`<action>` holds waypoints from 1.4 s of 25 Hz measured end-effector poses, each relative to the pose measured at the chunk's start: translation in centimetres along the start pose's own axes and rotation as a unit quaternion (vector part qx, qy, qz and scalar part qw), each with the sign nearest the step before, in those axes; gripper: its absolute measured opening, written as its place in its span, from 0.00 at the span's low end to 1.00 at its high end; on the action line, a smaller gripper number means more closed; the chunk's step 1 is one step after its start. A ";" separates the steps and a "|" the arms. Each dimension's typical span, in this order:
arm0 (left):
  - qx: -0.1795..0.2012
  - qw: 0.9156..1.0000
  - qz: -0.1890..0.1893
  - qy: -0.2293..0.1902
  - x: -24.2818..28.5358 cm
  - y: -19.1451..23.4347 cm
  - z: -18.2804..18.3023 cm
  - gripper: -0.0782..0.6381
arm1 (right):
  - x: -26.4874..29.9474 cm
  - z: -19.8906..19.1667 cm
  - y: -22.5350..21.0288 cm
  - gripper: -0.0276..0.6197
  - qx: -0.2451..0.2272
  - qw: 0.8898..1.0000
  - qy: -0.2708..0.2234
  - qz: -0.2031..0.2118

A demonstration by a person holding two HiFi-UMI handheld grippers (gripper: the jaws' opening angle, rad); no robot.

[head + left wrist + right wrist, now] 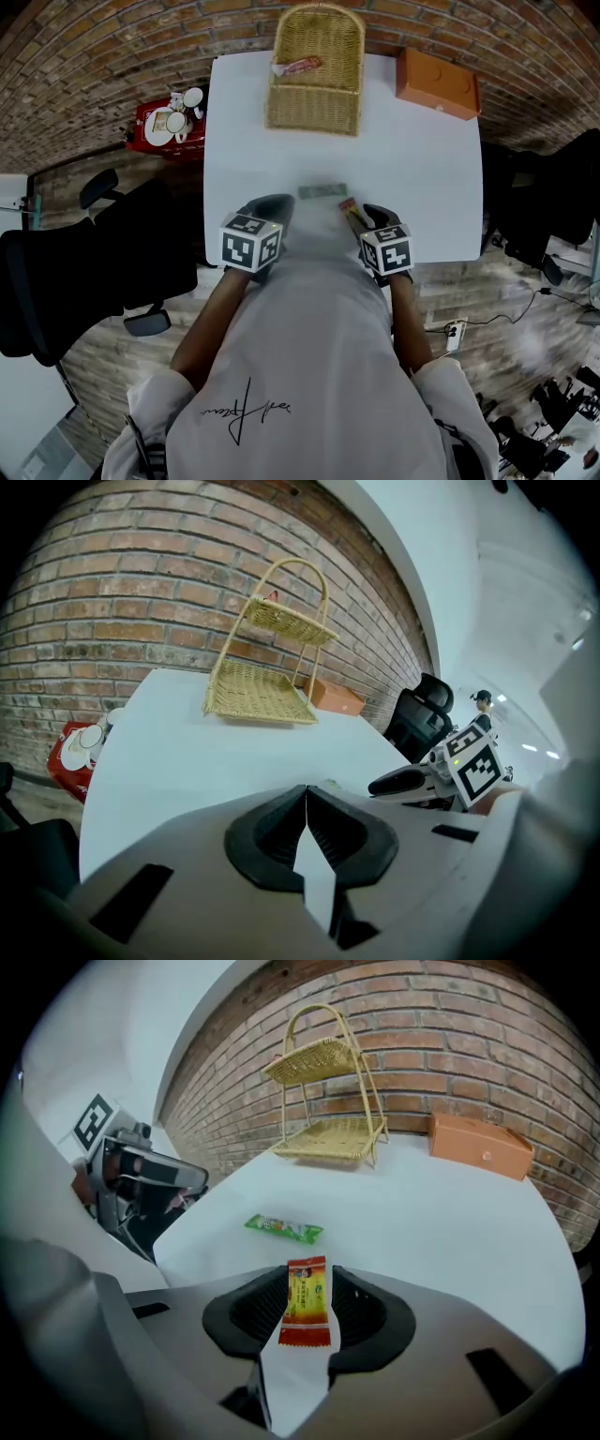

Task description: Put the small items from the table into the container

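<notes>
An orange-red snack packet lies flat on the white table, right between the jaws of my right gripper. Those jaws stand wide apart and do not press on it, so that gripper is open. In the head view the same packet shows just ahead of the right gripper. A green packet lies a little farther out, toward the two-tier wicker basket. A red-and-white packet rests in the basket. My left gripper is shut and empty, near the table's front edge.
An orange box sits at the table's far right corner, beside the basket. A brick wall runs behind the table. Black office chairs stand to the left and right. A red tray with cups sits left of the table.
</notes>
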State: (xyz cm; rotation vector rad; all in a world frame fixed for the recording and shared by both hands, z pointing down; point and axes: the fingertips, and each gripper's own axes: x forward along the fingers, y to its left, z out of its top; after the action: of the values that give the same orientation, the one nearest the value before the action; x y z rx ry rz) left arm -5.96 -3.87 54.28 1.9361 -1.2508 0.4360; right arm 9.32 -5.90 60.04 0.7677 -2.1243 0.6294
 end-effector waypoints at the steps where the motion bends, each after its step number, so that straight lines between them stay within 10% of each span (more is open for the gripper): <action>1: 0.000 1.000 0.000 0.001 0.0 0.0 -0.1 0.12 | 0.2 -0.4 -0.1 0.23 -0.001 1.000 0.007 -0.002; 20: 0.001 1.000 0.001 0.009 0.2 -0.1 -0.7 0.12 | 2.1 -2.6 0.7 0.20 -0.055 0.997 0.052 -0.018; 35: 0.003 1.000 0.001 0.006 -1.8 0.6 1.2 0.12 | 1.7 -1.9 1.1 0.09 0.031 0.998 0.039 -0.028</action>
State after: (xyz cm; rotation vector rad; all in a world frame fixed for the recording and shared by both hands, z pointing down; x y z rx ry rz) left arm -7.49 -3.78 52.65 1.9344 -1.2453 0.4507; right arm 8.60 -4.47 62.32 0.8193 -2.0138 0.6869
